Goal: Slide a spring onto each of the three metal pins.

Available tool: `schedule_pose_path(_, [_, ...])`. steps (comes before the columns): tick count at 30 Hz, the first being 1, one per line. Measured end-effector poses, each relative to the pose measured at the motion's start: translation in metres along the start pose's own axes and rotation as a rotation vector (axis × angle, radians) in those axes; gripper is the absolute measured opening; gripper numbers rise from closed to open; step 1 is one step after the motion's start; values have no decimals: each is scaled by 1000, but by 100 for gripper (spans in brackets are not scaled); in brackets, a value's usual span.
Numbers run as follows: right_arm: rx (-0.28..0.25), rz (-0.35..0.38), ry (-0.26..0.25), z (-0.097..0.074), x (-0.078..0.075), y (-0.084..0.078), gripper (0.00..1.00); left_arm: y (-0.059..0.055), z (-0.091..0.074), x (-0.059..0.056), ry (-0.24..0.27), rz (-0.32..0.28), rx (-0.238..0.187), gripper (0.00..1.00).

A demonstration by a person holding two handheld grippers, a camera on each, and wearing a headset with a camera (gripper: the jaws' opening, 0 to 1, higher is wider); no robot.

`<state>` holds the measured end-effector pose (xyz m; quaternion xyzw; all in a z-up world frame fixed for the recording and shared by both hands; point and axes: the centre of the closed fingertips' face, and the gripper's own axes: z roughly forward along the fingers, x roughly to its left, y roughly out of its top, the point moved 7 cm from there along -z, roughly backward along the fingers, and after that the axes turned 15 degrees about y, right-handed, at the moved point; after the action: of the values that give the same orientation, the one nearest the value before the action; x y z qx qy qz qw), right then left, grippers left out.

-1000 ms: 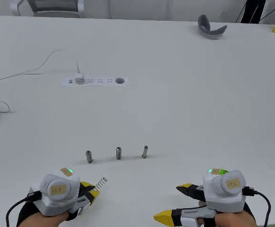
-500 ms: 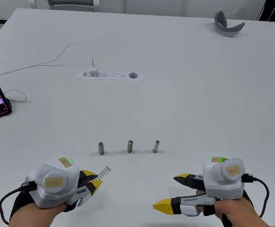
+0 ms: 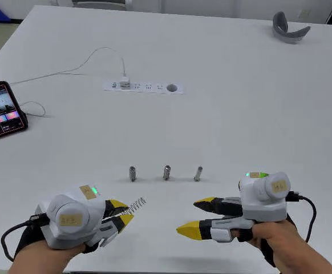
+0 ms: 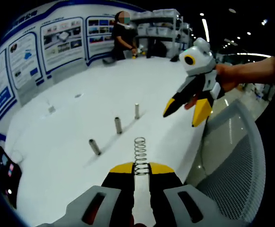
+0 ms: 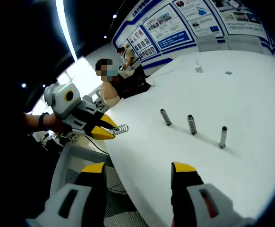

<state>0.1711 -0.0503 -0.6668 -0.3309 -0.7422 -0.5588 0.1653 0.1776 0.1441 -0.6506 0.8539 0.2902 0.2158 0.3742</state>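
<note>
Three short metal pins stand in a row on the white table point(image 3: 240, 114). The left pin point(image 3: 133, 173) and the middle pin point(image 3: 167, 172) each carry a spring, while the right pin point(image 3: 198, 173) is bare. My left gripper point(image 3: 123, 214) is near the front edge, shut on a loose spring point(image 3: 137, 203) that sticks out past its yellow tips toward the pins. That spring point(image 4: 140, 151) stands up between my left gripper's point(image 4: 135, 168) tips. My right gripper point(image 3: 197, 217) hangs open, nothing in it, in front of the bare pin point(image 5: 222, 136). The left gripper point(image 5: 102, 128) and its spring point(image 5: 121, 128) also show from the right.
A white power strip point(image 3: 143, 87) with a plugged cable lies behind the pins. A phone point(image 3: 0, 109) with a lit screen rests at the left edge. A grey curved piece point(image 3: 291, 28) lies at the far right. A mesh chair point(image 4: 232, 175) stands off the near edge.
The head camera has shifted, so the whole scene sits further right and up. The right gripper has come left, closer to the pins. The left gripper still holds the spring.
</note>
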Motion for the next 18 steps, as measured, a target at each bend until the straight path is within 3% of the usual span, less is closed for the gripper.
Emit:
schedule_pose_path(7, [-62,6,79,10,7,19,45,13,2,-10,-22,66,-26,10])
schedule_pose_path(18, [-101,36,130,16,12,26,38,26,1,-28,-64,71,-56,10])
